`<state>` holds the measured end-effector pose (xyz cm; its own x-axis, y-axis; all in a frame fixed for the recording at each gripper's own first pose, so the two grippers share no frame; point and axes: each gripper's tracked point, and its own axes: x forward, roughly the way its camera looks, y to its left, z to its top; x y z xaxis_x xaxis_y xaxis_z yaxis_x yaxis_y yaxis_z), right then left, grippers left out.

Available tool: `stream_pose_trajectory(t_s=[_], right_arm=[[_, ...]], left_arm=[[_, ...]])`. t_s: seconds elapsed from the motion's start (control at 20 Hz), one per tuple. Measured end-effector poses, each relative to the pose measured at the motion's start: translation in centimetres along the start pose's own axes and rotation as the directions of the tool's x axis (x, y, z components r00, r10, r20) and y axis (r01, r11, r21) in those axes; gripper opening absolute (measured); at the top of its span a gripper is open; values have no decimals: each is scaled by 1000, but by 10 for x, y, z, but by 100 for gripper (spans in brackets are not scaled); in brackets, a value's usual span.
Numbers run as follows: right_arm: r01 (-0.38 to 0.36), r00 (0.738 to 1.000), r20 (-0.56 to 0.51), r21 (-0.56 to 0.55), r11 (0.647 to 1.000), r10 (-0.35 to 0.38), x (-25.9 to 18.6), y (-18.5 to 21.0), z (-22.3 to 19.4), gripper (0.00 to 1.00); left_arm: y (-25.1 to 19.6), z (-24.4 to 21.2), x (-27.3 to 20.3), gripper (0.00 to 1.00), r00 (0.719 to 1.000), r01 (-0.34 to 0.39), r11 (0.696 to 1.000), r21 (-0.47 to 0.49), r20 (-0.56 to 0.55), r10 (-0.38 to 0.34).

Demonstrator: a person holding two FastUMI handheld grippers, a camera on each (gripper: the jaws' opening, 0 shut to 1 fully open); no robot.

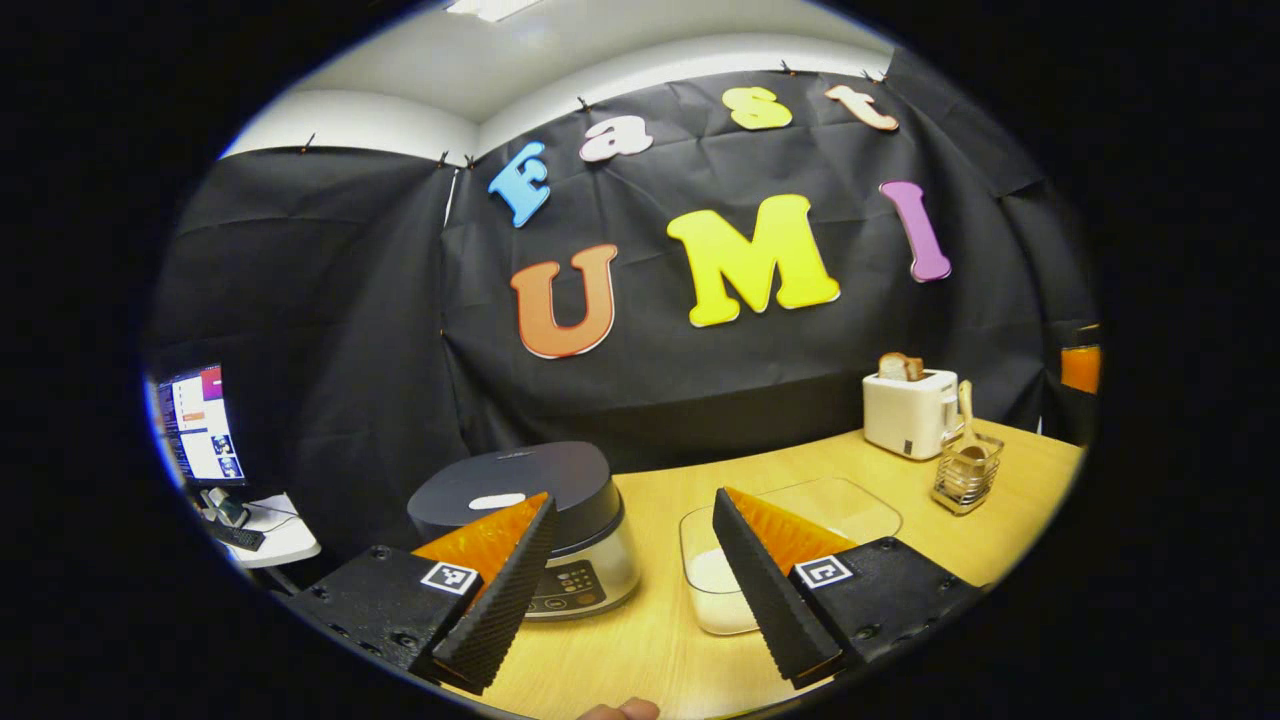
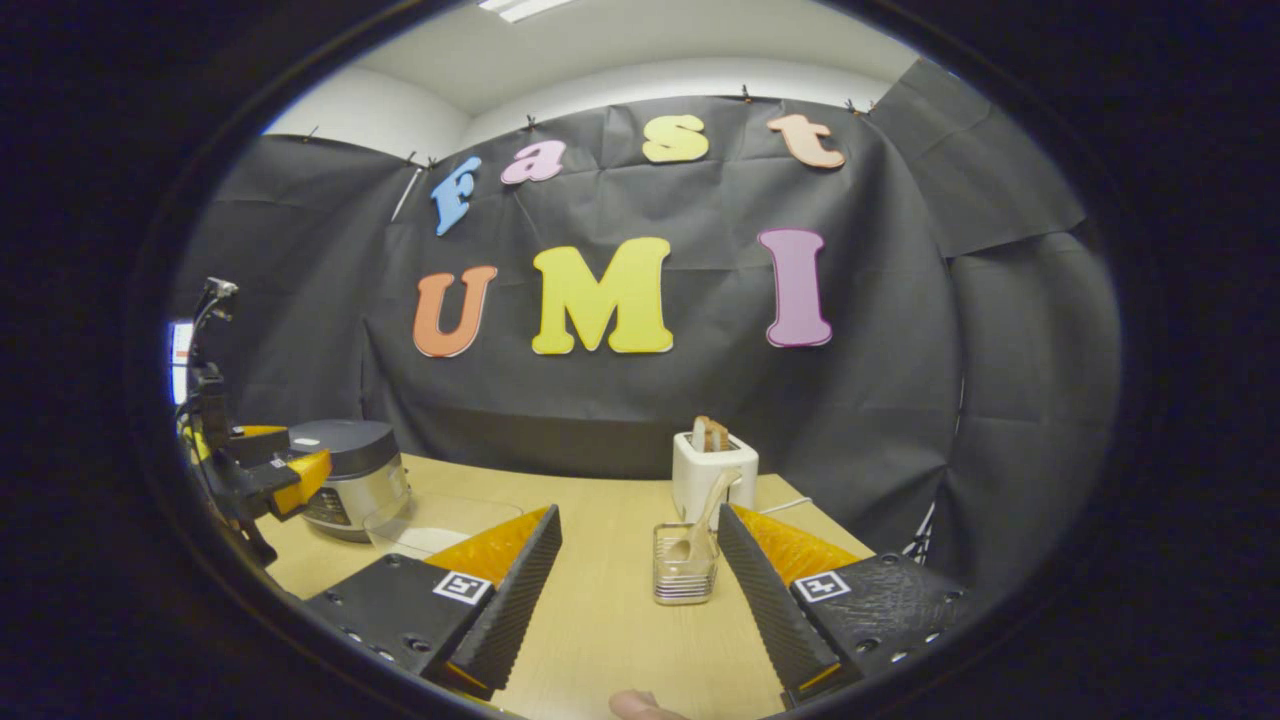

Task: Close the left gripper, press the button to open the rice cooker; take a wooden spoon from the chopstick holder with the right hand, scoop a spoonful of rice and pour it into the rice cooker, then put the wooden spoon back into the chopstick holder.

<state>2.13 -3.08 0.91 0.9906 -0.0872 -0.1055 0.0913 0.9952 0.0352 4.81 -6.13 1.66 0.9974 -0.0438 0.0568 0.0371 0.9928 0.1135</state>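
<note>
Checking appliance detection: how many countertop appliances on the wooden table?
2. Rice cooker, lid closed, at the table's left end; white toaster with bread, at the back beside the chopstick holder.

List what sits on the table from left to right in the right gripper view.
Rice cooker → clear rice container → chopstick holder with the wooden spoon → toaster.

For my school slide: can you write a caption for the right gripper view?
Open right claw faces a wire chopstick holder with a wooden spoon on the wooden table.
</note>
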Motion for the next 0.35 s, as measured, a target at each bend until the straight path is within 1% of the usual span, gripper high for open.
stream_pose_trajectory(t_s=[0.15,0.25,0.3,0.35], right_arm=[[-3,1000,10,3,1000,3,-12,3,0,94],[-2,1000,17,11,1000,2,-18,4,-2,94],[-1,1000,17,15,1000,1,-21,4,-5,94],[-6,1000,18,14,1000,5,-23,6,-8,94]], left_arm=[[-22,13,-30,99,997,56,997,-61,48,-53],[-25,17,-47,99,995,71,994,-82,83,-64],[-27,13,-54,95,995,76,993,-95,78,-69],[-30,8,-61,99,994,87,990,-109,74,-79]])
